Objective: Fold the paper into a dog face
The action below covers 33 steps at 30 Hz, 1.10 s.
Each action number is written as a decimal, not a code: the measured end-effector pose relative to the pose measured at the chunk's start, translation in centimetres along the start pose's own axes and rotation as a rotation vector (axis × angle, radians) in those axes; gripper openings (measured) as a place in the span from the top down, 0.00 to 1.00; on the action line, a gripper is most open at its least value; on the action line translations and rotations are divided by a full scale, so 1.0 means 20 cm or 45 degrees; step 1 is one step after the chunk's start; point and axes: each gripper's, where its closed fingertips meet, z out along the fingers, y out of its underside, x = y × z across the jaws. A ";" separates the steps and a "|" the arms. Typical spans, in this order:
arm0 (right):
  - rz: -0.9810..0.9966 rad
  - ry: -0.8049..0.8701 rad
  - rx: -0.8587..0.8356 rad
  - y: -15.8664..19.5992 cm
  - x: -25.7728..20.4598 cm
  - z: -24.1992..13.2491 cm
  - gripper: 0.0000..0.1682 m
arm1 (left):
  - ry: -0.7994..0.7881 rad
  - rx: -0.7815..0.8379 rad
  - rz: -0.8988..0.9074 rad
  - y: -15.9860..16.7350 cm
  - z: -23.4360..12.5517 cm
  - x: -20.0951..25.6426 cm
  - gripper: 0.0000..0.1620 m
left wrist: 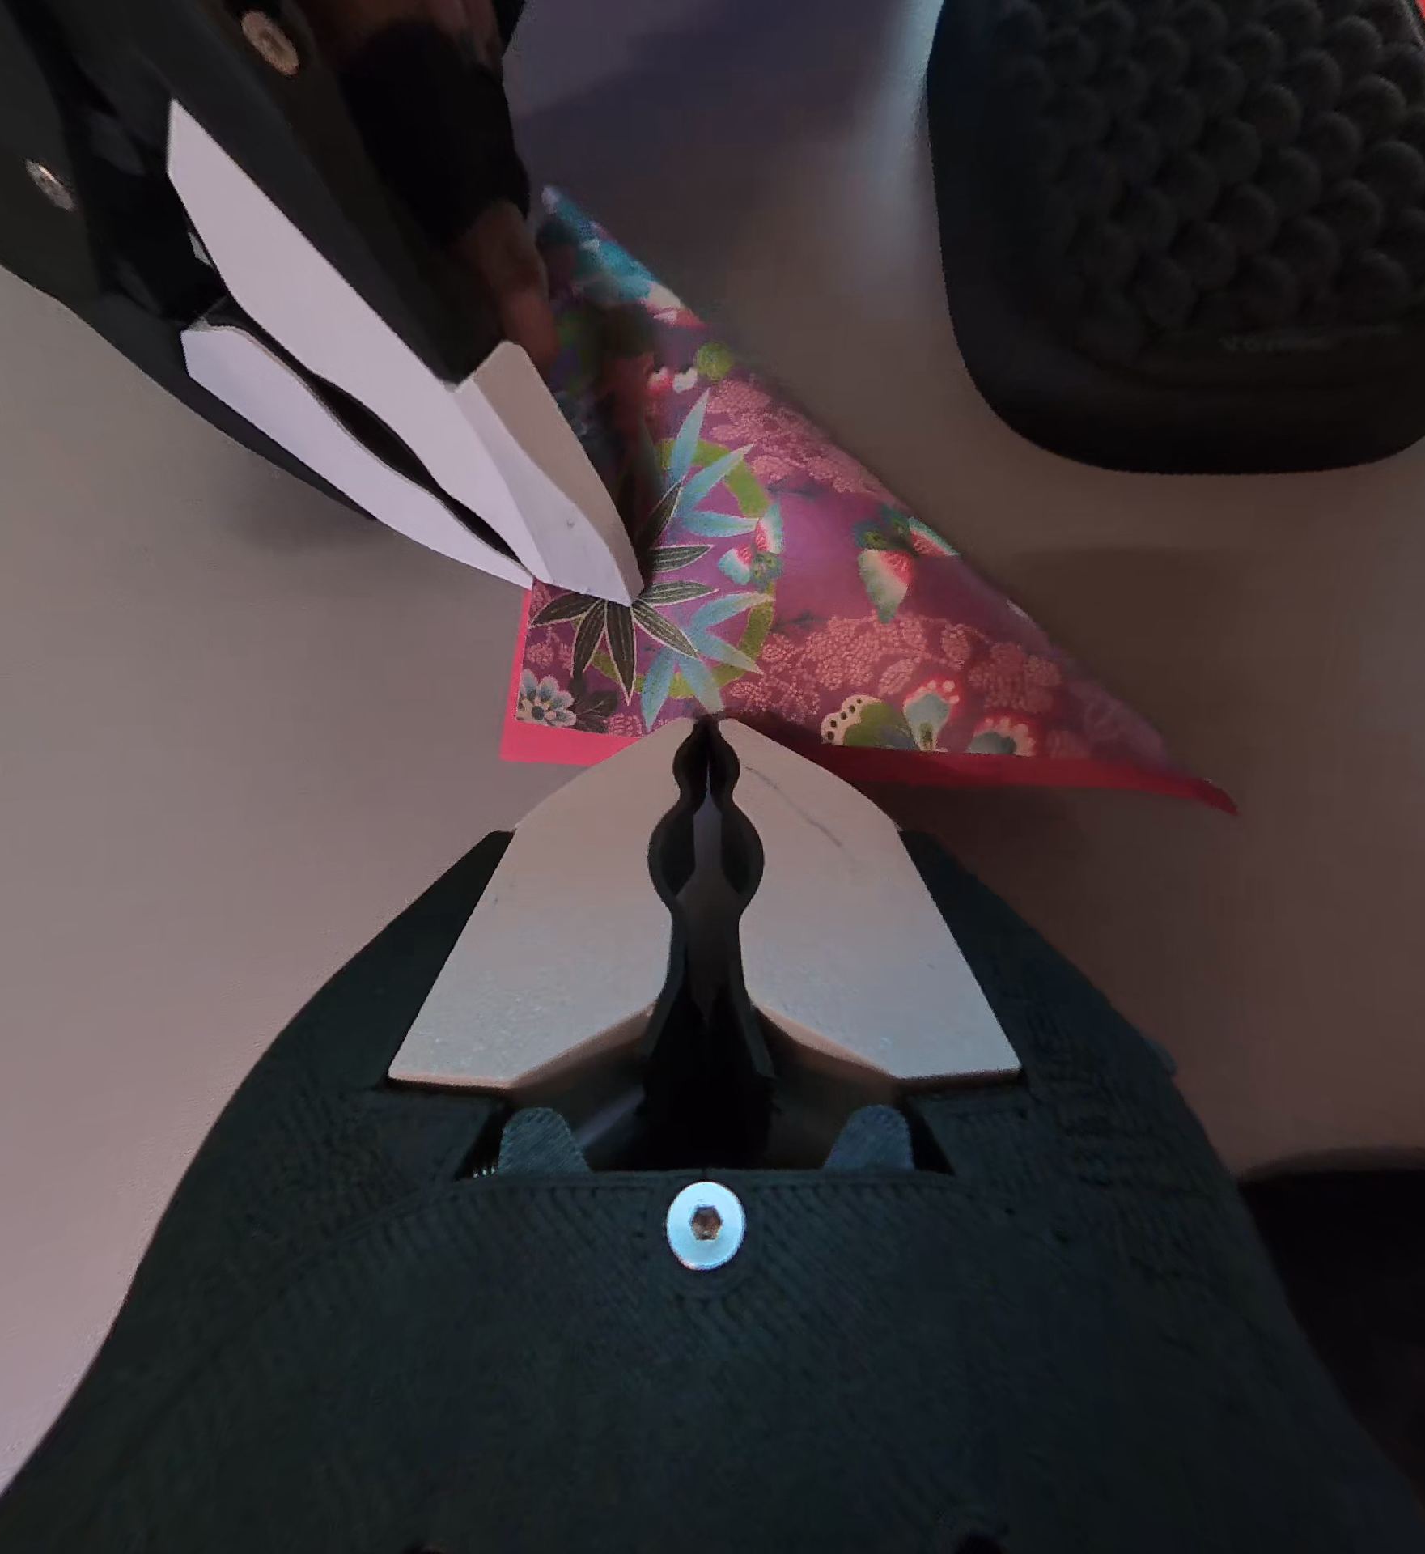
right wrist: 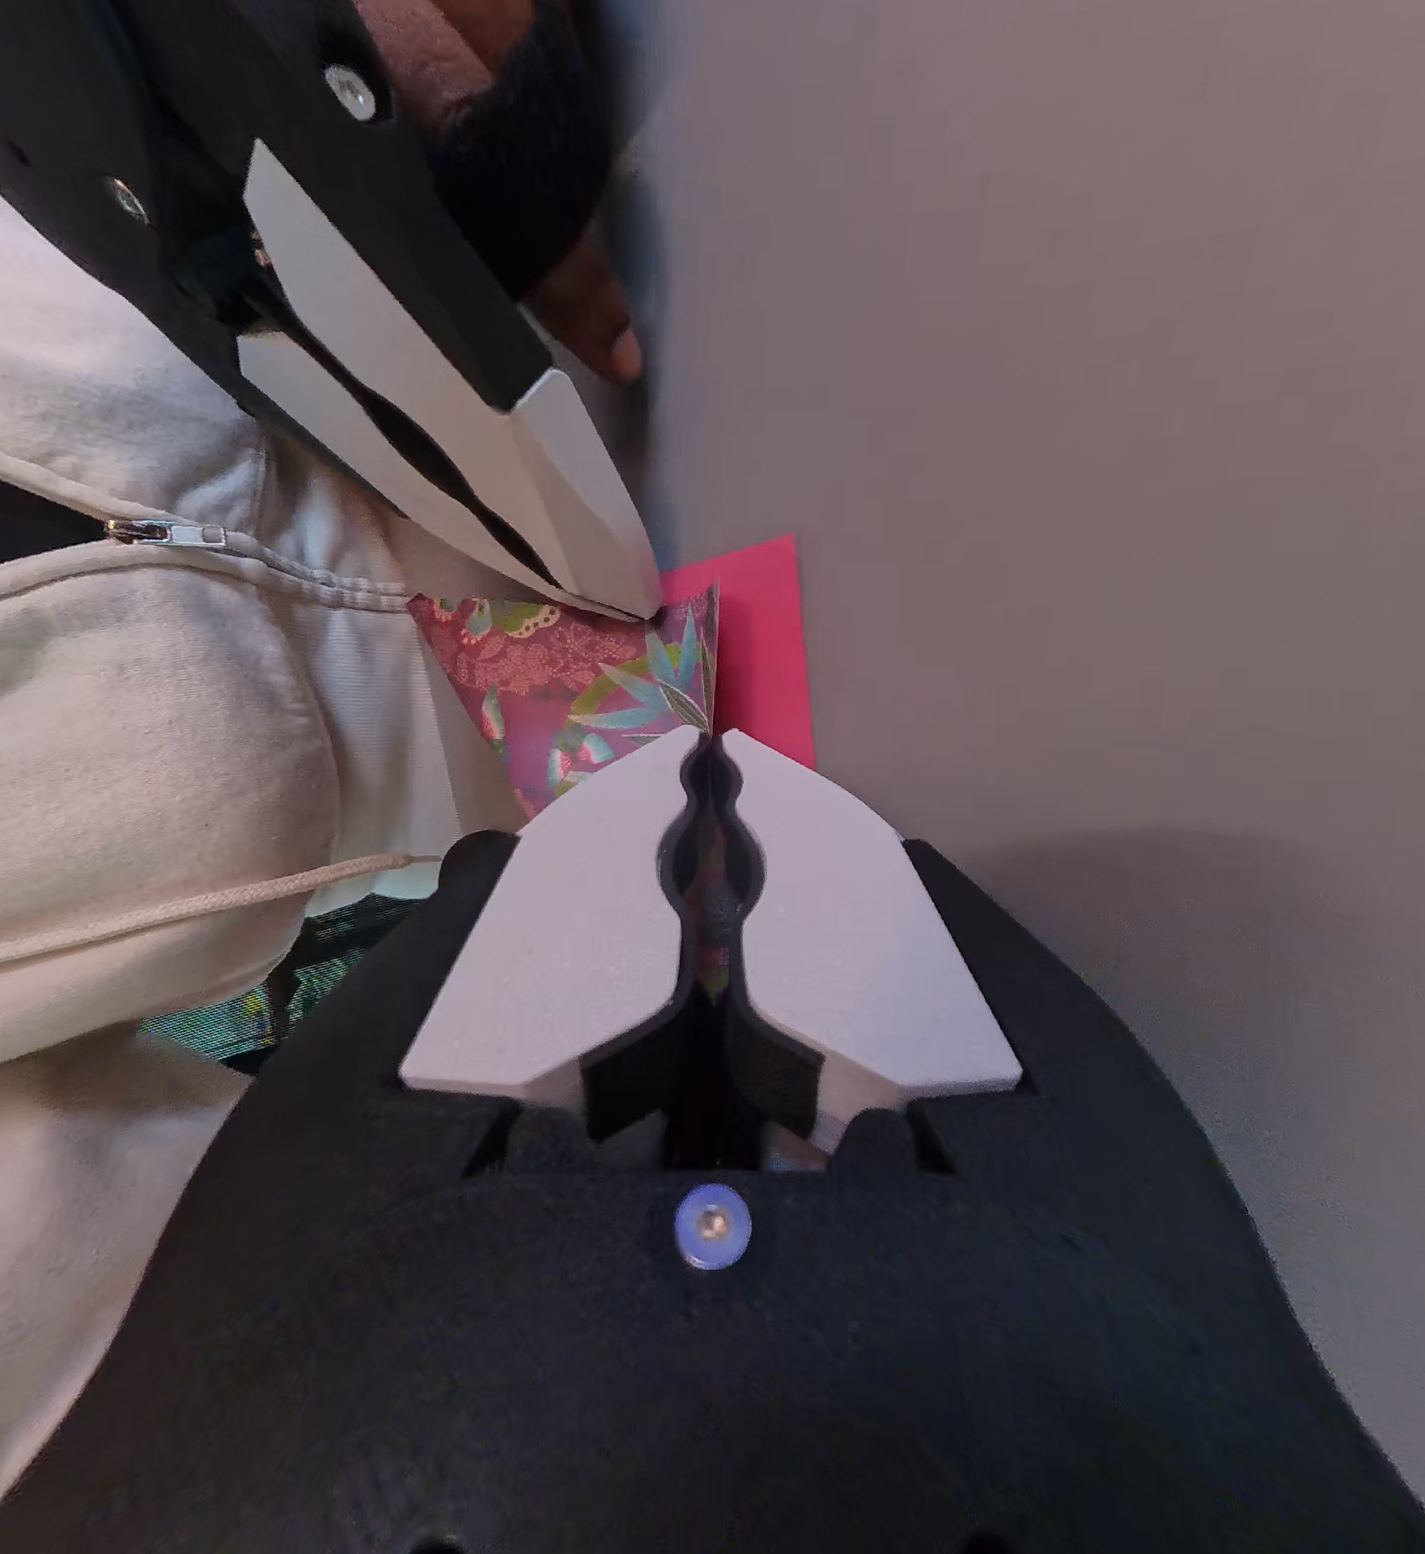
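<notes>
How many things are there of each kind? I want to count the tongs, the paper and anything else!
Tongs: 2, the left tongs and the right tongs, both pinched on the paper
Patterned paper with a pink back: 1
Black bumpy cushion: 1
Grey table: 1
Total: 5

Both grippers: black ribbed plastic bodies, pale grey wedge fingers [right wrist: 599,908] with wavy black inner edges, one silver screw [left wrist: 705,1223] centred. The person wore a cream zip hoodie [right wrist: 129,723] with drawstring.
</notes>
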 end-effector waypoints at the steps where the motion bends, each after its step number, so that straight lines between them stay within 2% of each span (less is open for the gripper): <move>1: 0.006 -0.012 -0.004 0.00 0.00 0.00 1.00 | 0.009 0.000 -0.006 0.00 0.00 0.00 1.00; 4: 0.005 -0.028 -0.005 0.00 -0.01 0.01 1.00 | -0.025 0.027 -0.063 0.00 -0.03 -0.05 1.00; 8: -0.006 -0.025 -0.016 0.01 -0.01 0.01 1.00 | -0.072 0.002 -0.008 0.03 -0.03 -0.08 1.00; 20: 0.022 0.005 -0.014 -0.03 0.00 0.00 1.00 | -0.049 -0.002 0.011 0.03 -0.02 -0.06 1.00; 26: -0.148 0.026 0.025 0.00 -0.07 -0.03 1.00 | -0.108 0.014 -0.003 0.03 -0.05 -0.10 1.00; 28: -0.204 0.082 0.088 -0.02 -0.09 -0.12 1.00 | -0.262 0.202 -0.101 -0.05 -0.17 -0.22 0.95; 30: -0.327 0.159 0.214 -0.09 -0.12 -0.24 1.00 | -0.363 0.489 -0.224 -0.20 -0.40 -0.32 0.91; 33: -0.623 0.269 0.481 -0.26 -0.27 -0.48 1.00 | -0.514 0.764 -0.213 -0.35 -0.71 -0.37 0.85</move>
